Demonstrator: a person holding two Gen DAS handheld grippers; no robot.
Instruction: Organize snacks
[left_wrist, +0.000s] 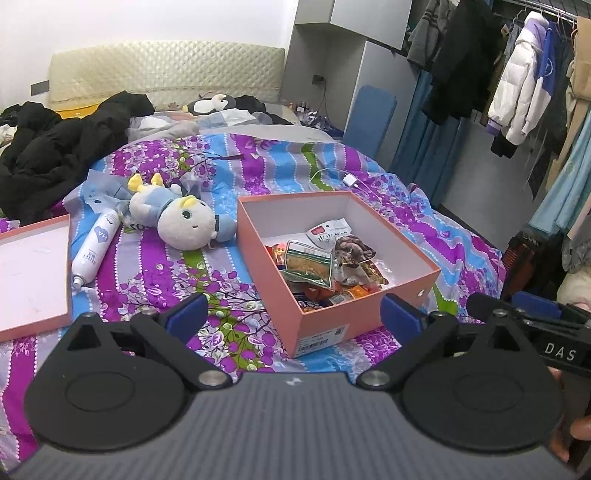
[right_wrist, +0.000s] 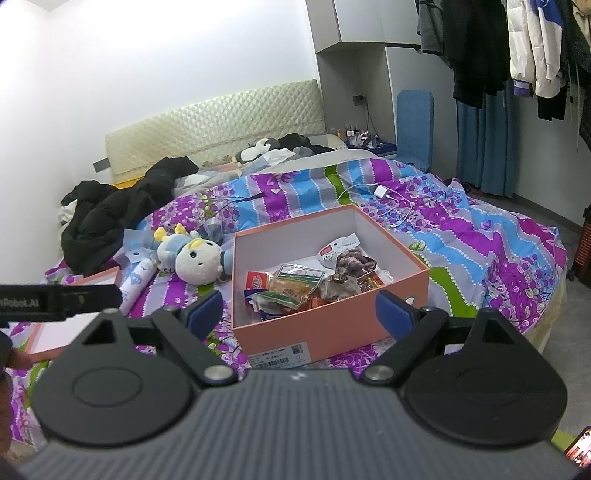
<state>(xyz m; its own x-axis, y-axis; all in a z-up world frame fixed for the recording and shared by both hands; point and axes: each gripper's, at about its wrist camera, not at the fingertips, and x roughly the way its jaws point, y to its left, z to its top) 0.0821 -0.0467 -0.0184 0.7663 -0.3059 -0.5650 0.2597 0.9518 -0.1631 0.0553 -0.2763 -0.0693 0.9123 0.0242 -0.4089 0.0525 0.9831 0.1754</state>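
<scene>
- I see the pink box (left_wrist: 328, 295) open on the bed (left_wrist: 258, 173), one corner toward me, its long axis running away to the right.
- Snack packets (right_wrist: 314, 284) are piled inside; their labels are unreadable.
- Left gripper (left_wrist: 295, 314) and right gripper (right_wrist: 299, 310): jaws apart, empty, hovering before the box.
- The lid (left_wrist: 33, 273) lies left, cut off.

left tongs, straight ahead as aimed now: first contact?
Likely the pink box: its near corner sits between the open left tongs, snack packets behind the wall. Depth is unclear; they might clear the rim.
</scene>
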